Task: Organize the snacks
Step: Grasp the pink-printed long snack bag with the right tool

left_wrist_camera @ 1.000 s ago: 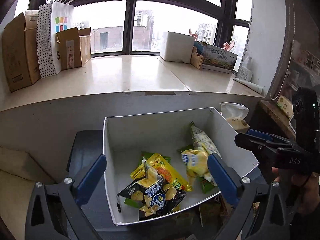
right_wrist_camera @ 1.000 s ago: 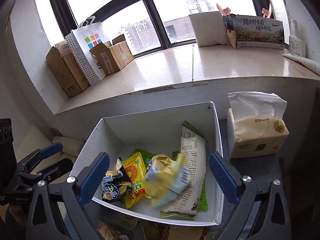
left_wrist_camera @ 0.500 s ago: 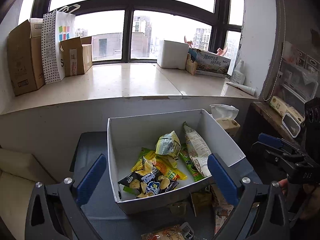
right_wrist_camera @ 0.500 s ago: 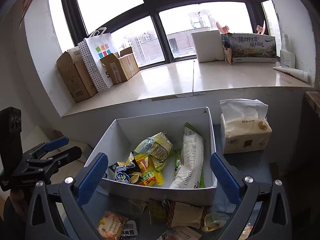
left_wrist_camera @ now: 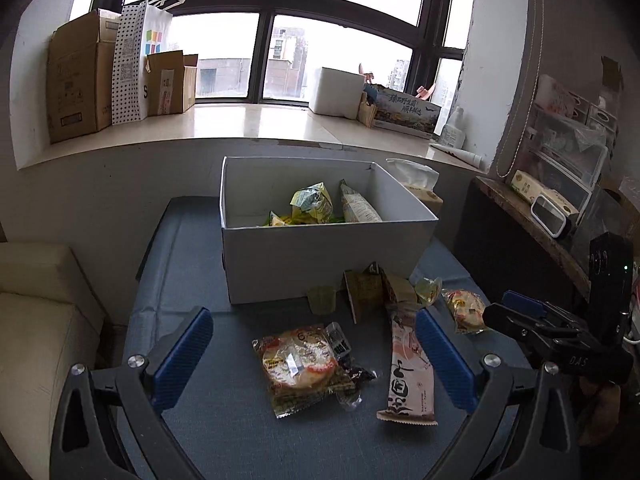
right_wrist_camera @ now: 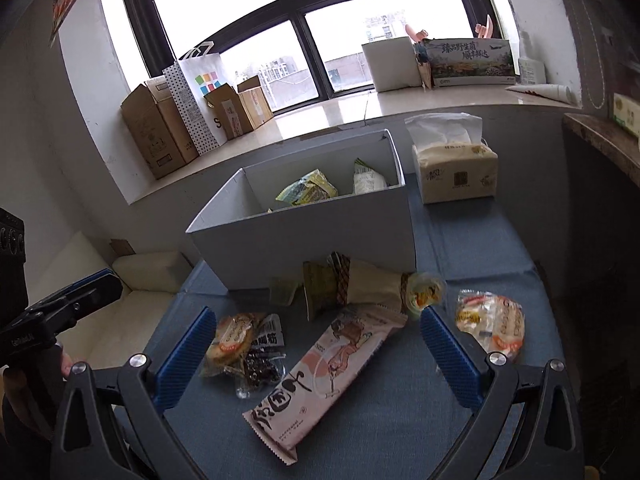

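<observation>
A white box (left_wrist_camera: 320, 256) (right_wrist_camera: 312, 244) stands on the blue table and holds several snack packs, a crumpled yellow-green one (left_wrist_camera: 312, 202) on top. In front of it lie loose snacks: a round cake pack (left_wrist_camera: 298, 364) (right_wrist_camera: 232, 338), a long pink wafer pack (left_wrist_camera: 408, 364) (right_wrist_camera: 324, 372), a second cake pack (left_wrist_camera: 464, 310) (right_wrist_camera: 492, 326), a jelly cup (right_wrist_camera: 424, 292) and brown packets (right_wrist_camera: 352, 286). My left gripper (left_wrist_camera: 316, 358) is open above the round cake pack. My right gripper (right_wrist_camera: 316, 360) is open over the pink pack. Both hold nothing.
A tissue pack (right_wrist_camera: 454, 166) sits right of the box. Cardboard boxes (left_wrist_camera: 84, 80) and a dotted paper bag (left_wrist_camera: 136, 60) stand on the window sill. A cream cushion (left_wrist_camera: 36, 320) lies left of the table; a wooden shelf (left_wrist_camera: 532, 216) on the right.
Both grippers have pulled back and lower from over the box to the table's front. A yellow-green pack that was falling now rests in the box. Loose snacks came into view.
</observation>
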The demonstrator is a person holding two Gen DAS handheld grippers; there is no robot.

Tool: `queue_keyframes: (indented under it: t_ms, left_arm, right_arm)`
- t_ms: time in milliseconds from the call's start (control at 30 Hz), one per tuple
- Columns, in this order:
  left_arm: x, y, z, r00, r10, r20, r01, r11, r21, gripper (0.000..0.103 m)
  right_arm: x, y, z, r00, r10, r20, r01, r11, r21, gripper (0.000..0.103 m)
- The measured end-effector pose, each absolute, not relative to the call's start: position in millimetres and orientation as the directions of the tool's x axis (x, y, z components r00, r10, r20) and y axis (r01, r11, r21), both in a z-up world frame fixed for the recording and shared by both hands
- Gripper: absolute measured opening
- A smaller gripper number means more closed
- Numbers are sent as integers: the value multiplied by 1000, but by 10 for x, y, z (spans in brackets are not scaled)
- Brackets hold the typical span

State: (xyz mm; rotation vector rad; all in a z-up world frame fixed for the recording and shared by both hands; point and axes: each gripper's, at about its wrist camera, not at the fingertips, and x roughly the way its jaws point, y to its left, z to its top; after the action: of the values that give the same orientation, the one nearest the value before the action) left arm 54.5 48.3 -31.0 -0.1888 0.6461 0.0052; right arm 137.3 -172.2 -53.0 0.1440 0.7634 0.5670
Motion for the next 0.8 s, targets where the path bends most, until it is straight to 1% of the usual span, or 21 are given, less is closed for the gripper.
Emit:
queue_keyframes:
  t_ms: [167,300,400,600,800]
  left_arm:
    - [326,444,-467,785,-70,-615,-75,976,-206,103]
    - [252,409,-501,781,-47,-623,-87,979,-183,103]
    - [230,412,-521,776,-53,-628,-88,977,-192,103]
    - [205,369,-594,763,-58,-644,-86,978,-189,103]
    - [185,333,-634,757,-51,-651,-84,981,-174,103]
  right_arm:
    - [1202,-1781,-831,564,506,-653,-367,862,351,103]
    - [1187,-1672,-995,539,453,-710,-348,887,303,103]
    - [1221,-1562,-1067,523,411,-746,-344,903,257,103]
    - [1390,-1253,-1201,472,366,-802,-379,906,190,103]
    - [1751,-1017,-1376,419,274,-866,-305,941,150,103]
